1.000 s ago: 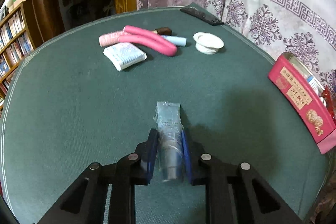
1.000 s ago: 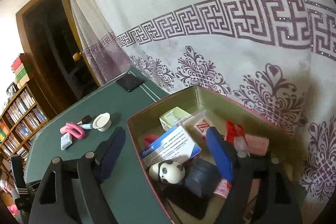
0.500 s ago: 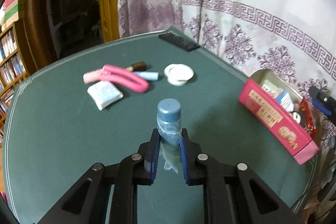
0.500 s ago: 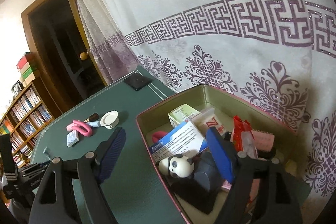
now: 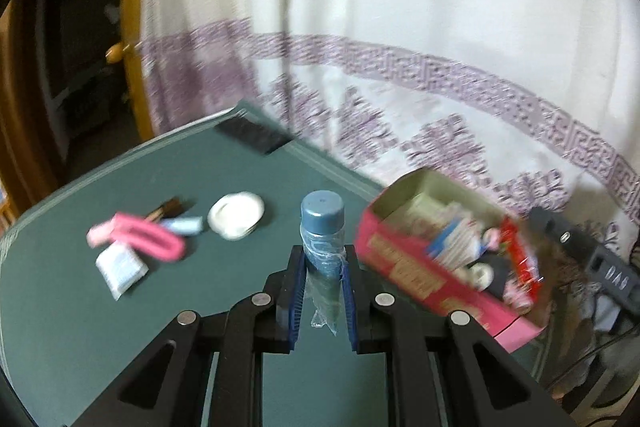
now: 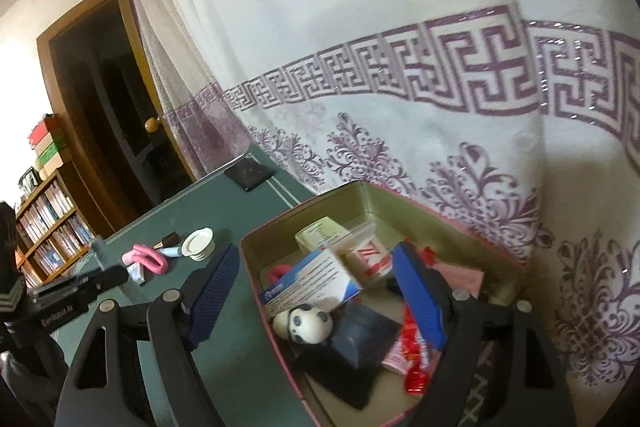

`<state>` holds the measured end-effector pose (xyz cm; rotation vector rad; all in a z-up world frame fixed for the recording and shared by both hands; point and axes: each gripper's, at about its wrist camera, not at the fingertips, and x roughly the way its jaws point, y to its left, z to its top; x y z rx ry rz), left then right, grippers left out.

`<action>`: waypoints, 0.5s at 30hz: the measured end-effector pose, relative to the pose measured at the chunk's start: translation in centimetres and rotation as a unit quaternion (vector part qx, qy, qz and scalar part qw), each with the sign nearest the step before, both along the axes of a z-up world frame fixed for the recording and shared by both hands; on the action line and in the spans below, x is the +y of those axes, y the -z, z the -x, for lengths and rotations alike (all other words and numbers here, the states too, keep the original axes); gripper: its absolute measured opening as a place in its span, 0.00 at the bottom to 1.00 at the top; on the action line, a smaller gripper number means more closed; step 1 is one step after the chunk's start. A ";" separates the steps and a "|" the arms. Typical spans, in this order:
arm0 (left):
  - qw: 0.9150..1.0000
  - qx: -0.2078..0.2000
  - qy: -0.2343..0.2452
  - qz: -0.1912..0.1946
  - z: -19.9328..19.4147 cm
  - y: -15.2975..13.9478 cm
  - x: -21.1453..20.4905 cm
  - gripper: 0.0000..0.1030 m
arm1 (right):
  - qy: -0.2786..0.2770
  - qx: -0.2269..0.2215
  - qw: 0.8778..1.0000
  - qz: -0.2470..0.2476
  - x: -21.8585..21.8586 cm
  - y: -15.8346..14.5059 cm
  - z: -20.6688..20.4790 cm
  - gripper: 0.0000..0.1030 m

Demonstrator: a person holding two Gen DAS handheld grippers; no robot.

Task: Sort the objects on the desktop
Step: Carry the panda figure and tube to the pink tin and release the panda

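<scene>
My left gripper (image 5: pixel 322 281) is shut on a small blue-capped bottle (image 5: pixel 322 223) in a clear plastic wrap, held upright above the green table (image 5: pixel 120 339). The open pink tin box (image 5: pixel 416 277) lies just to its right, full of small items. In the right wrist view my right gripper (image 6: pixel 316 293) stands open astride the box's near wall (image 6: pixel 264 311). One of its fingers (image 6: pixel 212 285) is over the table and the other over the contents. The left gripper (image 6: pixel 76 287) shows at the left edge there.
Further back on the table lie a pink curler (image 5: pixel 148 239), a tissue pack (image 5: pixel 120 267), a pale blue tube (image 5: pixel 184 225), a brown lipstick (image 5: pixel 168 207), a white dish (image 5: pixel 236 215) and a black slab (image 5: pixel 252 137). A patterned curtain (image 6: pixel 400 87) hangs behind the box.
The left gripper has lifted the bottle off the table, raised it and swung right toward the pink box. The right gripper has shifted only slightly over the box, jaws unchanged.
</scene>
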<state>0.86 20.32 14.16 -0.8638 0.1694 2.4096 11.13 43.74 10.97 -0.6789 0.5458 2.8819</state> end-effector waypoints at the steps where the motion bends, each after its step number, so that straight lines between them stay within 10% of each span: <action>1: 1.000 0.003 0.010 -0.002 0.0 -0.4 0.9 0.18 | 0.002 0.001 1.000 0.000 0.3 -0.1 -0.1 0.80; 15: 0.992 -0.032 0.118 -0.027 1.9 0.2 11.2 0.18 | 0.015 -0.014 1.000 0.005 1.9 0.8 -0.4 0.80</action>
